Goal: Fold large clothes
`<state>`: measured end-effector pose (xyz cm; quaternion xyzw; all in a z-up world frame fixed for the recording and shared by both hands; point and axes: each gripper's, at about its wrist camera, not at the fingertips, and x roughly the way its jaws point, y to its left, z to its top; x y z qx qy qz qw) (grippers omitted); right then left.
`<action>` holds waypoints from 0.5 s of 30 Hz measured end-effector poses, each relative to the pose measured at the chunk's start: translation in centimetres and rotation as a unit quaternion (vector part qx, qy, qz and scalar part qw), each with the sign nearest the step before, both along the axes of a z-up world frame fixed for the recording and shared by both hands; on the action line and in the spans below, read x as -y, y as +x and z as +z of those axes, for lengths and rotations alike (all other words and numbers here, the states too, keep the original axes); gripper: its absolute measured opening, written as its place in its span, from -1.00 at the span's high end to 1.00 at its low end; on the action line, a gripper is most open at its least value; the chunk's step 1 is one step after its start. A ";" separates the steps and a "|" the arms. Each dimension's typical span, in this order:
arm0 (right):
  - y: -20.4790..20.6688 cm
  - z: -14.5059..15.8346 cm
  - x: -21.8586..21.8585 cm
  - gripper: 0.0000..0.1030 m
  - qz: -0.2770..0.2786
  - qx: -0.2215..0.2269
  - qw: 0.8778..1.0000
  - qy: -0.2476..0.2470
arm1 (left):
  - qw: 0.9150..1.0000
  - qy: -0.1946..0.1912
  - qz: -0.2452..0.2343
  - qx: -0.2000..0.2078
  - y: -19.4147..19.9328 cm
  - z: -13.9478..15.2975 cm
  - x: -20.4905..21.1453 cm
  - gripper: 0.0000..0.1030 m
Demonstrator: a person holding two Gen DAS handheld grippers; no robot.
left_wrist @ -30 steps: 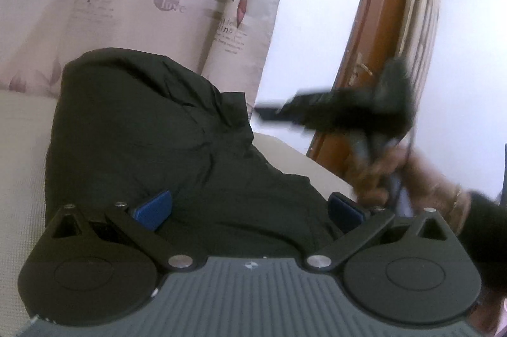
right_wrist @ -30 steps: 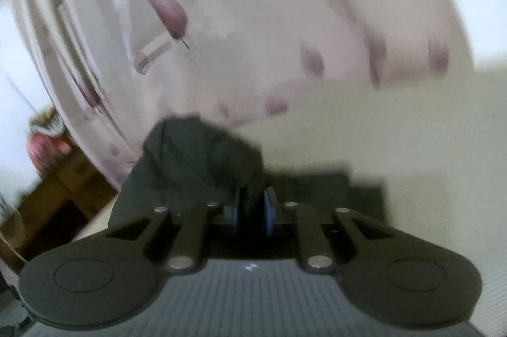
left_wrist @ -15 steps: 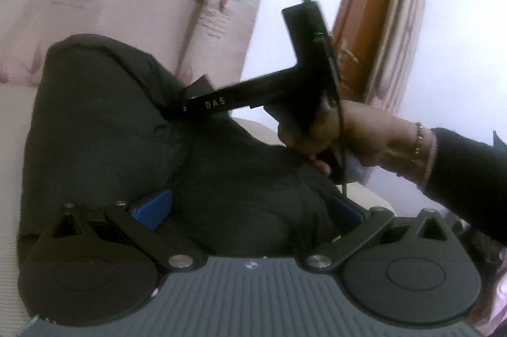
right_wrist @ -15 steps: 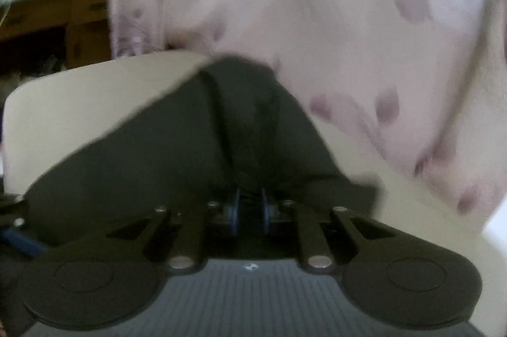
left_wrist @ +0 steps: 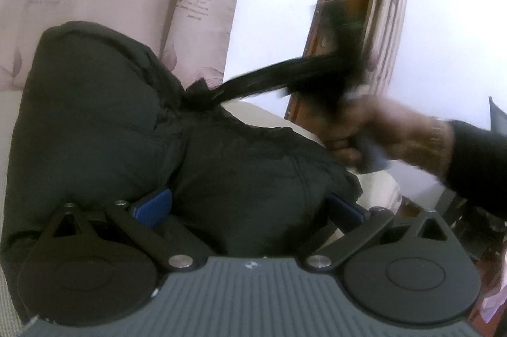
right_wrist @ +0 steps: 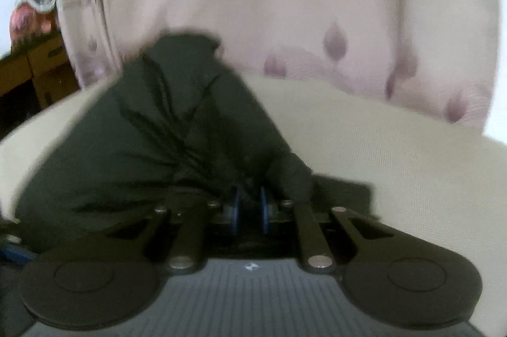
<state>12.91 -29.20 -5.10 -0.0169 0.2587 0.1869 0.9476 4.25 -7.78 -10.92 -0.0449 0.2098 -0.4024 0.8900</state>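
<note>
R gripper (right_wrist: 250, 205) pinches dark jacket (left_wrist: 126, 131) fabric, jaws narrow; L gripper (left_wrist: 247, 207) wide open w/ jacket bulk between pads

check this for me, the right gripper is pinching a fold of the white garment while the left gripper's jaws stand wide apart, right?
One thing is wrong: the garment is dark green-black, not white, as the right wrist view shows. The right gripper does pinch a fold of it, and the left gripper does stand wide apart.
</note>
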 end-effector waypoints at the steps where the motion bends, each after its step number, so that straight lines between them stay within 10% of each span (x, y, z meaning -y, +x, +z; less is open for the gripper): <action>1: -2.1 1.0 0.1 0.72 0.006 0.018 1.000 -0.004 | 1.000 -0.002 0.001 0.000 -0.2 -0.1 -0.1 -1.00; 7: -10.2 -1.7 -2.3 0.74 0.048 0.020 0.995 -0.083 | 1.000 -0.005 0.012 -0.001 -0.3 0.0 0.0 -1.00; 15: -9.2 -6.5 -2.0 0.77 -0.001 0.012 0.998 -0.055 | 0.998 -0.020 0.066 -0.003 -1.9 2.5 -1.5 -1.00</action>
